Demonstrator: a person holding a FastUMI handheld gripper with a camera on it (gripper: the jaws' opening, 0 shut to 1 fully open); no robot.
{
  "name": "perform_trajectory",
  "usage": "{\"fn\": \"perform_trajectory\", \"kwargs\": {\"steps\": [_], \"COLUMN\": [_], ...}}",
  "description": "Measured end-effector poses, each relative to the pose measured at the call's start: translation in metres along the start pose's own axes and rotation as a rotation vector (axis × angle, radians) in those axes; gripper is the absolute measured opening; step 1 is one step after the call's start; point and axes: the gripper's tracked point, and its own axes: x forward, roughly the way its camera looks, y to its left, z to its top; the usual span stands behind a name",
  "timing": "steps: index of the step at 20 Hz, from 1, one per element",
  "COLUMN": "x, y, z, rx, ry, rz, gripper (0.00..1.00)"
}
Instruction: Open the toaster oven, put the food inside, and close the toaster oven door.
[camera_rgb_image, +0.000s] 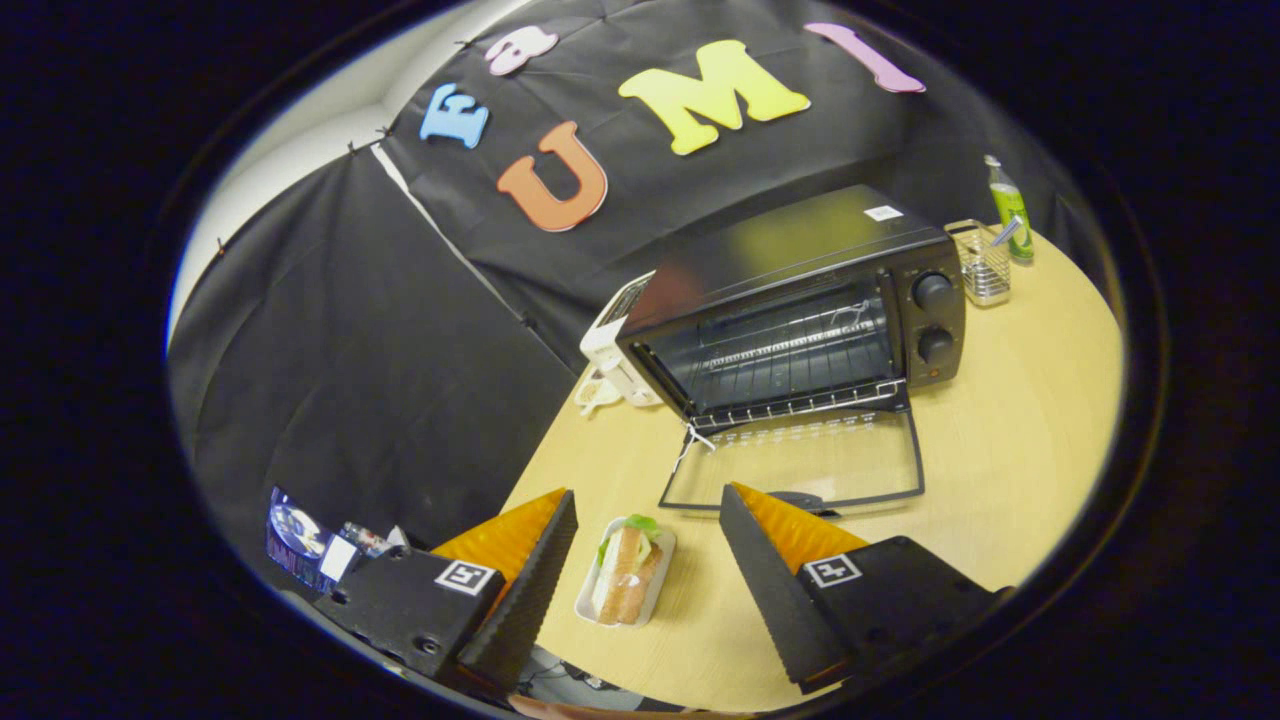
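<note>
Oven (800, 320) door (800, 465) down. Gripper (648, 530) wide open, holding nothing, straddling sandwich tray (626, 572) near it. Next: close on tray, carry far into oven.

- This was a staged booth for recording, dressed as a kitchen corner, not a real home kitchen.
- Black cloth (380, 380) hung as the wall behind the table, pinned in panels, with a pale room wall (330, 125) showing past its upper edge.
- A light wooden table (1010, 400) served as the counter.
- A black toaster oven (800, 310) stood on it, door folded down flat.
- A white toaster (610, 350) sat just beside the oven.
- A wire basket (983, 265) and a green bottle (1010, 210) stood near the oven's other side.
- A sandwich on a white tray (627, 572) lay on the table between the spread fingers of the gripper (645, 525), which held nothing.
</note>
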Motion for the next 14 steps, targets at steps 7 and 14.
{"fn": "perform_trajectory", "kwargs": {"steps": [7, 14], "x": [0.027, 0.057], "y": [0.022, 0.007], "z": [-0.048, -0.078], "rx": [-0.03, 0.007], "ry": [0.228, 0.372], "rz": [-0.028, -0.082], "gripper": [0.97, 0.94]}}
